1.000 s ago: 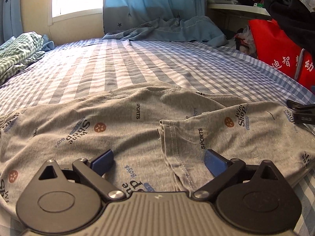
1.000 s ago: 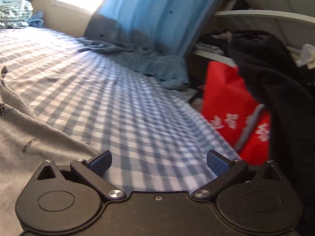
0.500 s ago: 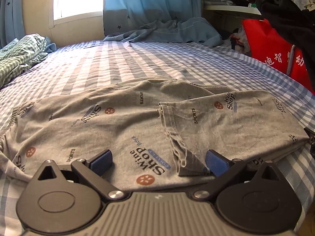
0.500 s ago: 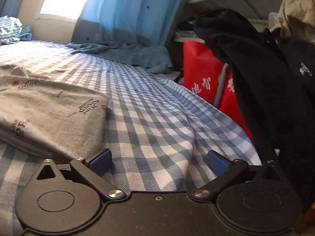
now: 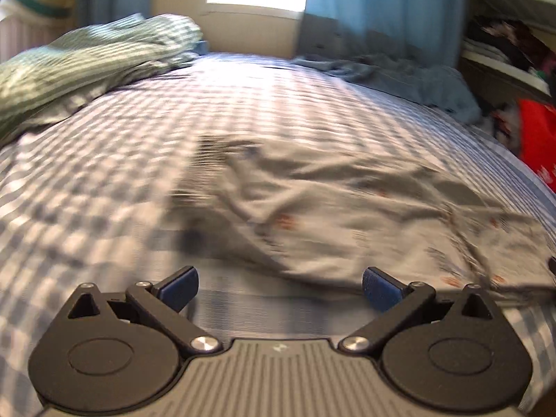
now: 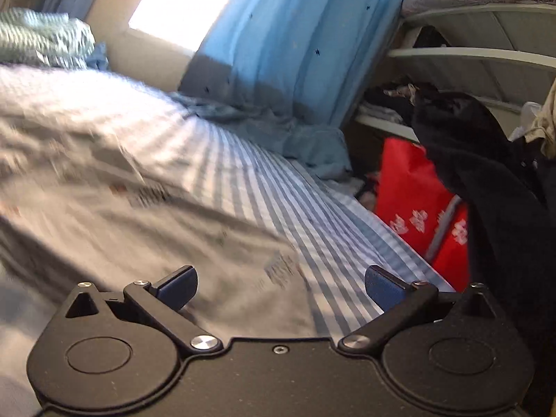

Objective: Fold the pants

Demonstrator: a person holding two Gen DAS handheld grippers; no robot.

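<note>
Left tongs [image 5: 279, 286]: spread wide, holding nothing, above the checked bed [image 5: 104, 180]. Grey pants [image 5: 347, 215] lie rumpled ahead and right of them. Right tongs [image 6: 280, 286]: spread wide, empty, over the pants' edge; red bag [image 6: 417, 205] beyond, right.

A blue-checked bed [image 5: 104, 180] carries grey printed pants [image 5: 347, 215], a green checked quilt [image 5: 80, 66] and blue cloth [image 5: 399, 76].

Pants [image 5: 347, 208] lie on the bed [image 5: 104, 180], right of middle; bunched bedding [image 5: 87, 59] far left, bag [image 6: 417, 194] beside the bed's right edge
</note>
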